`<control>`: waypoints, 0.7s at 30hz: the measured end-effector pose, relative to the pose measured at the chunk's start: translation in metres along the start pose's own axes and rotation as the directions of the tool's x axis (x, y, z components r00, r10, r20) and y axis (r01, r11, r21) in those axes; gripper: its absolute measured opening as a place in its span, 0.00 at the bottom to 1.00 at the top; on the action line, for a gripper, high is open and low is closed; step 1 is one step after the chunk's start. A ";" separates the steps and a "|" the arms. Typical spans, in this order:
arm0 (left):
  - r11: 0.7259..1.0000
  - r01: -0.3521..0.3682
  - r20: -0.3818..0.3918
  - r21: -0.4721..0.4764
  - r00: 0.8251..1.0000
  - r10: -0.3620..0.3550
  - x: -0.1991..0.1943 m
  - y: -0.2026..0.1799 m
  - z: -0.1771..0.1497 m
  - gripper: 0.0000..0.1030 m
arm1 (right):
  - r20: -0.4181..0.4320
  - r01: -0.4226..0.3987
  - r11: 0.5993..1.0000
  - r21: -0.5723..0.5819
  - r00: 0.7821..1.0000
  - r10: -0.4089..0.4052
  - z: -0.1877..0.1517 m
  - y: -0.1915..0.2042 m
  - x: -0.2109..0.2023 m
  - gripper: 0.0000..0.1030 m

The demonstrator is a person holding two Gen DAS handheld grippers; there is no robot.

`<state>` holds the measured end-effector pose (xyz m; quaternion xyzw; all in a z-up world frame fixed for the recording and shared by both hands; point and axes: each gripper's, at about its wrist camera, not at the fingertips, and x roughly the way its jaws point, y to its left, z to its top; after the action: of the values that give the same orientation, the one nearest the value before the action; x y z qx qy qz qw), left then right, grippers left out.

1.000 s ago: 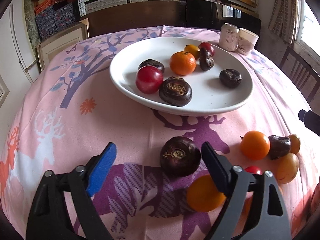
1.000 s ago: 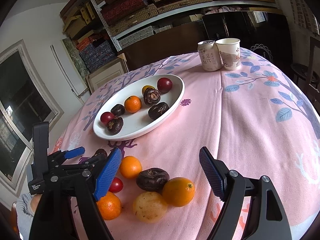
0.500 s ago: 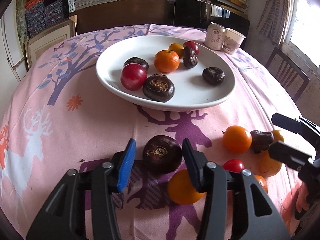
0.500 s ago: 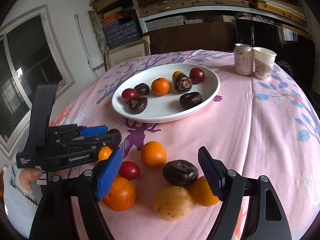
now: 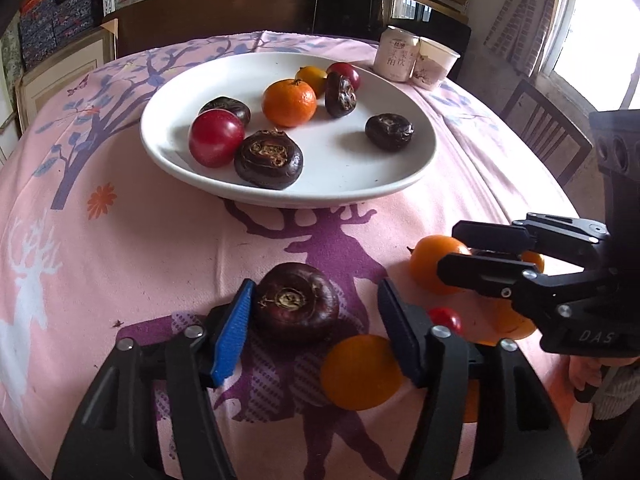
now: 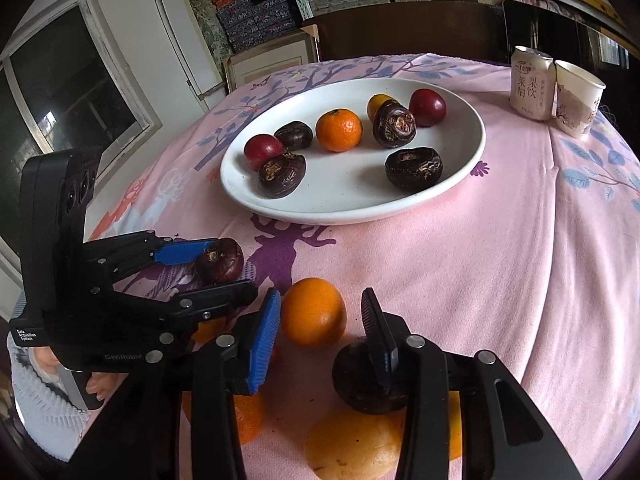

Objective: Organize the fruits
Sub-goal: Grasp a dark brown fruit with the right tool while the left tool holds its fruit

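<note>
A white plate (image 5: 352,176) holds several fruits: dark water chestnuts, red ones and a mandarin. On the pink cloth in front of it lies a dark water chestnut (image 5: 296,306) between the fingers of my left gripper (image 5: 314,292). It touches the blue pad and a gap shows at the other pad. To the right, my right gripper (image 6: 320,294) has its jaws closing around an orange (image 6: 314,312). The blue pad meets the orange and a thin strip of cloth shows at the black pad. More loose fruit lies beneath that gripper, partly hidden.
A drink can (image 5: 398,60) and a paper cup (image 5: 434,64) stand behind the plate at the right. A yellow fruit (image 6: 352,444) and another dark chestnut (image 6: 368,380) lie under the right fingers. A chair (image 5: 544,128) stands beyond the table edge. A person's hand (image 6: 96,388) holds the left gripper.
The left jaws narrowed from wide open to close around the chestnut. The right gripper swung left and forward over the loose fruit, and its jaws narrowed around the orange.
</note>
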<state>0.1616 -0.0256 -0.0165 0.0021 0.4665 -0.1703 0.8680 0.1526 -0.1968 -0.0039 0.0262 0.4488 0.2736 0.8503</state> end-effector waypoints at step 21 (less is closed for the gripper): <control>0.999 0.051 -0.011 0.016 0.999 -0.051 -0.004 0.007 -0.002 0.50 | -0.008 0.085 0.993 -0.086 0.996 -0.086 -0.001 0.001 0.000 0.34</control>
<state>0.1601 -0.0178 -0.0149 -0.0019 0.4694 -0.1964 0.8609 0.1519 -0.1961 -0.0045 -0.0310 0.4423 0.2561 0.8590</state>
